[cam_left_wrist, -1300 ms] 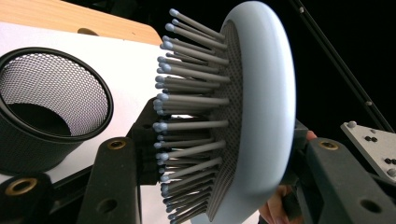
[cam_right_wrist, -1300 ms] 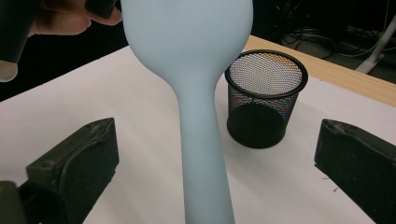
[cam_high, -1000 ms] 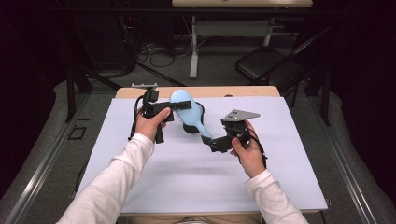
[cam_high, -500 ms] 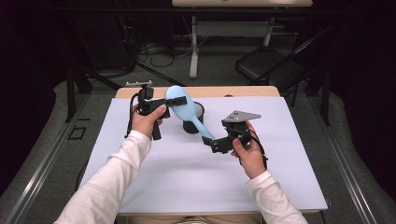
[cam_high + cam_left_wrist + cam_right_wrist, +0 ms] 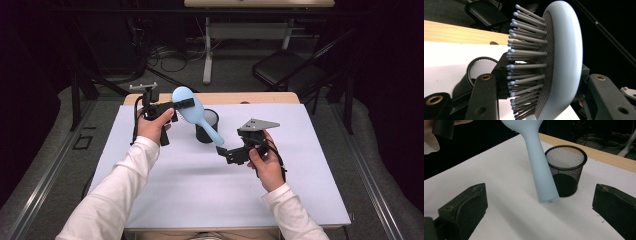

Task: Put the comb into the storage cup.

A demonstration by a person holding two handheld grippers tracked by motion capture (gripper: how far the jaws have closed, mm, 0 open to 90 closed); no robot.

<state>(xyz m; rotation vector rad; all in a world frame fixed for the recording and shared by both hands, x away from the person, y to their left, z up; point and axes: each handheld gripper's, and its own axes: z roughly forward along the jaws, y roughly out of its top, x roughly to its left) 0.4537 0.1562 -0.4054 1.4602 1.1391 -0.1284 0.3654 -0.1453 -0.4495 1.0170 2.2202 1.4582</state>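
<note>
My left gripper (image 5: pixel 186 104) is shut on the head of a light blue hairbrush (image 5: pixel 192 113), held above the white table. In the left gripper view the hairbrush (image 5: pixel 564 57) sits between the black jaws with its grey bristles pointing left. Its handle (image 5: pixel 540 172) slants down in front of a black mesh cup (image 5: pixel 565 170), the tip hanging clear of the table. The mesh cup (image 5: pixel 207 126) stands upright near the table's middle back. My right gripper (image 5: pixel 222 150) is open with nothing between its jaws, just right of the handle's tip, pointing at it.
A white sheet (image 5: pixel 200 190) covers the table, with a strip of wooden edge (image 5: pixel 260 98) along the back. Beyond the table are a dark chair (image 5: pixel 290 70), a white desk leg (image 5: pixel 207 50) and cables on the floor.
The left gripper has lifted and tilted the hairbrush, so its handle now points down and right beside the cup. The right gripper has stayed almost still.
</note>
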